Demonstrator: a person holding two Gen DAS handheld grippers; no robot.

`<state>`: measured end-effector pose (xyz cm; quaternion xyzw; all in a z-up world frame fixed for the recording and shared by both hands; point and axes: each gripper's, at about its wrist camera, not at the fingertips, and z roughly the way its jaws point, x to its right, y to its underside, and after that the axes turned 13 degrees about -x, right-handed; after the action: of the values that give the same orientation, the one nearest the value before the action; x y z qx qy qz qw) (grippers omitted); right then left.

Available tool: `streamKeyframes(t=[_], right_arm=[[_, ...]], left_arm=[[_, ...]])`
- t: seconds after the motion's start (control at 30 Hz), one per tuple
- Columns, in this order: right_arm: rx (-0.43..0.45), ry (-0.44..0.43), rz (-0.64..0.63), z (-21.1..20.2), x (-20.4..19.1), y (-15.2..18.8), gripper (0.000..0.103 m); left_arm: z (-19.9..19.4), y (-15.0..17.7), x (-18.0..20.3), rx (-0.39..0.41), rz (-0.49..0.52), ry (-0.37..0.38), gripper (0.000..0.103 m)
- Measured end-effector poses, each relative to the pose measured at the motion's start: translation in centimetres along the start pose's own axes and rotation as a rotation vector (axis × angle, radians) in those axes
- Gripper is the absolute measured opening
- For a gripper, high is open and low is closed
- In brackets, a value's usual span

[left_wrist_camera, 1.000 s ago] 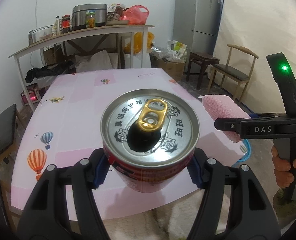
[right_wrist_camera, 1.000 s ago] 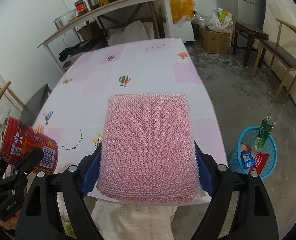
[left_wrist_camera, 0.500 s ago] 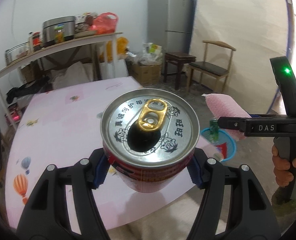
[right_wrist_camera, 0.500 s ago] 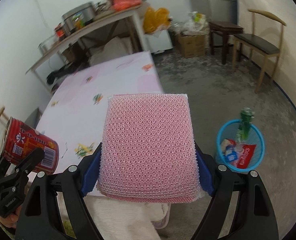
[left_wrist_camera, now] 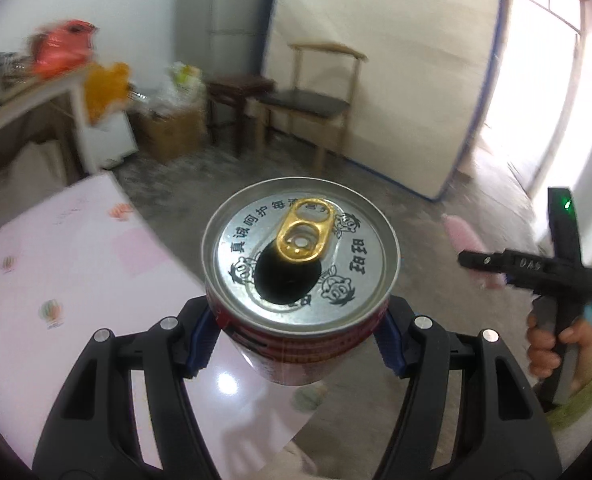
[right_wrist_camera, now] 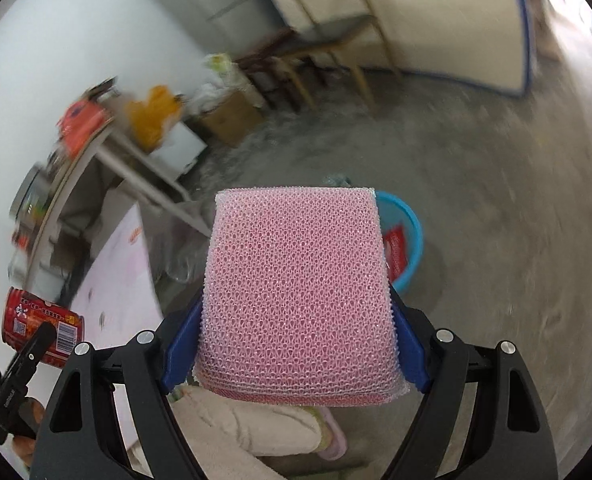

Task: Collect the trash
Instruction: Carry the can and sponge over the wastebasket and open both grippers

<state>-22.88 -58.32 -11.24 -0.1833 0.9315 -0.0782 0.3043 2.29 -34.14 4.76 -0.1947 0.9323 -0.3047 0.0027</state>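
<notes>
Left wrist view: left gripper (left_wrist_camera: pixel 300 344) clamped on red can (left_wrist_camera: pixel 300 276), blue pads pressed to both sides, opened top with gold pull tab facing the lens. Below it, corner of pink balloon-print table (left_wrist_camera: pixel 75 280); beyond, grey concrete floor (left_wrist_camera: pixel 416 208) and wooden chair (left_wrist_camera: pixel 316 96) against a pale panel. At far right, right gripper (left_wrist_camera: pixel 472 258) in a hand (left_wrist_camera: pixel 552 344), pink sponge (left_wrist_camera: pixel 462 236) blurred between its fingers.

Right wrist view: right gripper (right_wrist_camera: pixel 296 344) clenched on pink mesh sponge (right_wrist_camera: pixel 298 296), blue pads tight on both edges — sponge filling centre frame. Just behind it on the floor, blue basket (right_wrist_camera: pixel 406 236), red wrapper inside. At lower left, red can (right_wrist_camera: pixel 41 326) in the left gripper, beside the table edge.
</notes>
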Motion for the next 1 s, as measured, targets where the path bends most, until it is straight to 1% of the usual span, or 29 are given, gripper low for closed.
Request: streamKeyframes(t=[0.1,0.2,0.27,0.4,0.43,0.47,0.5,0.53,0.6,0.67,0.7,0.77,0.87,1.0], right_arm=[[-0.043,-0.021,0.085,2.3,2.8,-0.8,0.079],[-0.070,-0.027,0.130,4.3,4.3,-0.9,0.079],[-0.086,-0.028,0.154,5.4,5.2,-0.9,0.079],[-0.113,-0.030,0.196,7.0,7.1,-0.7,0.079],[-0.123,-0.025,0.201,7.5,7.4,-0.6,0.079],[-0.132,-0.021,0.203,7.7,7.8,-0.6,0.079],[-0.144,-0.015,0.204,8.2,8.1,-0.6,0.079],[-0.151,-0.011,0.204,8.4,8.2,-0.6,0.079],[-0.160,-0.001,0.204,8.9,8.5,-0.8,0.079],[-0.166,0.007,0.200,9.3,8.6,-1.0,0.079],[-0.169,0.010,0.195,9.6,8.6,-1.1,0.079],[-0.180,0.013,0.188,10.1,8.6,-1.3,0.079],[-0.191,0.014,0.175,10.9,8.2,-1.8,0.079],[-0.198,0.012,0.156,11.9,7.4,-3.0,0.079]], left_arm=[[4.4,-2.8,1.8,-0.088,0.026,0.053,0.062],[9.7,-5.8,3.5,-0.189,0.045,0.095,0.062],[12.7,-7.5,4.3,-0.241,0.058,0.114,0.062],[19.4,-10.9,5.8,-0.332,0.057,0.107,0.063],[20.7,-11.4,5.8,-0.346,0.050,0.102,0.064],[22.5,-12.2,5.9,-0.368,0.035,0.101,0.069],[23.9,-12.7,5.8,-0.374,0.014,0.101,0.077],[24.7,-13.2,5.5,-0.372,-0.002,0.102,0.078],[25.8,-13.7,5.0,-0.374,-0.036,0.099,0.078],[26.4,-13.9,3.9,-0.379,-0.076,0.123,0.078],[26.3,-13.7,3.5,-0.379,-0.086,0.133,0.078],[25.6,-13.2,2.7,-0.371,-0.084,0.125,0.078],[23.7,-12.4,1.5,-0.353,-0.078,0.119,0.078],[19.7,-11.2,0.1,-0.327,-0.078,0.126,0.078]])
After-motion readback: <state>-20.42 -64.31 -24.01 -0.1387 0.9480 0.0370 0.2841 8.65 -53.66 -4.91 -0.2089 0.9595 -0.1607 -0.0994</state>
